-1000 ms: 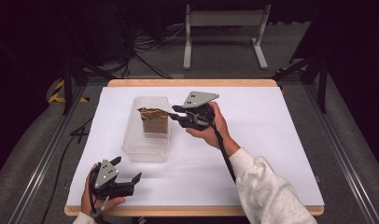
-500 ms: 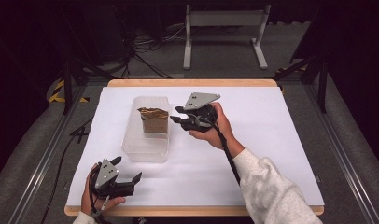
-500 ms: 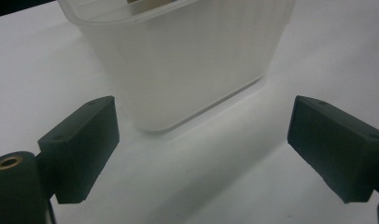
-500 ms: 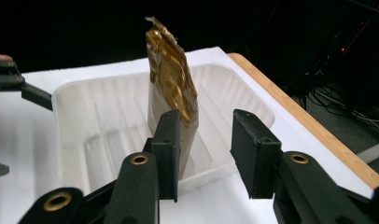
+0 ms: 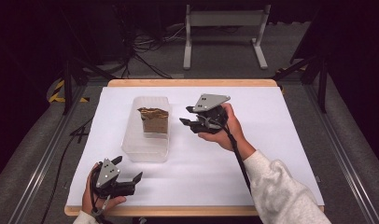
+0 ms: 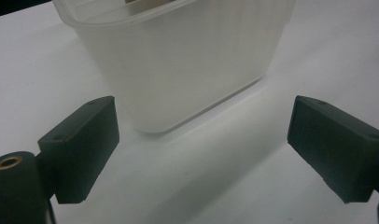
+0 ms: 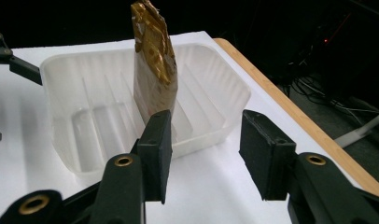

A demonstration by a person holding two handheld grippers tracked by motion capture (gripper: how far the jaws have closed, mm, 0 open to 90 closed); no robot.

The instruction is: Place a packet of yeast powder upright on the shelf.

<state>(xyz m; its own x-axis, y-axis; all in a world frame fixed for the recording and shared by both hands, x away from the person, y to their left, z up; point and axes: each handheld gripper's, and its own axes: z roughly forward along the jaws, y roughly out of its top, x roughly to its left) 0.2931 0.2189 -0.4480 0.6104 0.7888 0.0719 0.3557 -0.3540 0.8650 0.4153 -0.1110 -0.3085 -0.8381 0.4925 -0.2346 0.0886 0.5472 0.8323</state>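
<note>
1. Packet [image 7: 152, 79] stability is the first worry: the gold-brown packet stands upright on its narrow edge inside the clear plastic tray [image 5: 146, 145], toward the tray's far end, apparently propped between the ribs of the tray floor. A knock to the tray could tip it flat or against a wall.

2. Right gripper [image 5: 191, 124] sits just beside the tray's right wall, apart from it, its jaws having just been opening and now standing parted with nothing between them. In the right gripper view the packet stands beyond the jaws, not in their gap. If the hand swings back toward the tray without lifting, a jaw could catch the rim and shove the light tray across the white table [image 5: 271, 154].

3. Tray weight is a likely problem: thin plastic with one light packet in it probably slides at the slightest push, and nothing holds it down at this moment.

4. Left gripper [image 5: 131, 183] rests near the table's front edge, close to the tray's near end but not touching it, jaws wide apart and empty. In the left gripper view [image 6: 201, 154] the tray's near corner lies straight ahead, between the jaws. A careless forward move there would nudge the tray and may topple the packet.

5. Cable [image 5: 236, 154] from the right gripper trails along the forearm; it could drag across the table if the arm sweeps leftward.
</note>
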